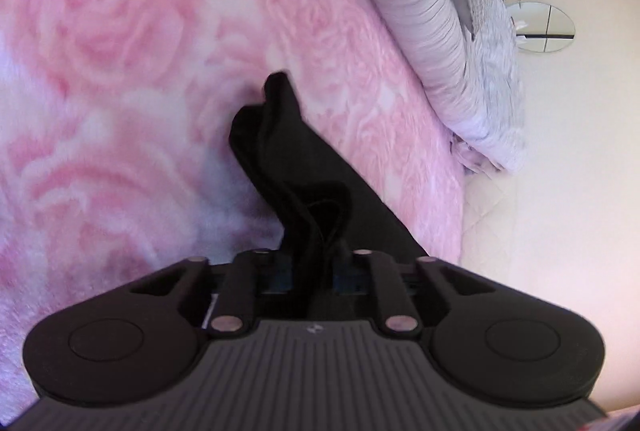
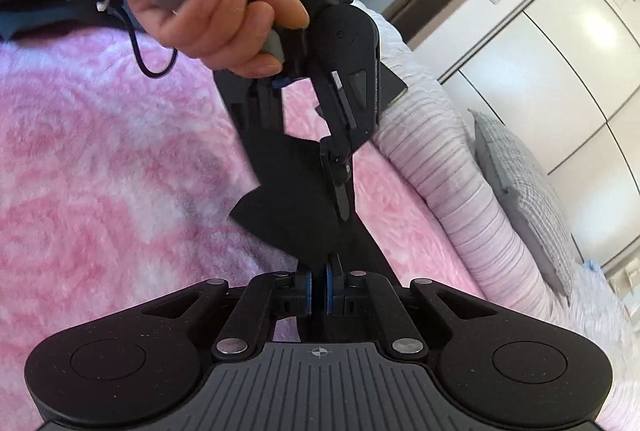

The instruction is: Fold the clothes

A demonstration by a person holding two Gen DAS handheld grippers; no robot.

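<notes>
Black garment (image 1: pixel 280 151), bunched and unfolded, hangs just above the pink rose blanket (image 1: pixel 100 71) on the bed, pinched by both the left claw (image 1: pixel 320 263) and the right claw (image 2: pixel 320 287), so the folding seems barely begun.

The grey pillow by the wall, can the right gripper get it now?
Probably not right away. The right gripper is shut on the black cloth, and the striped bolster lies between it and the grey pillow. It would have to let go first.
</notes>
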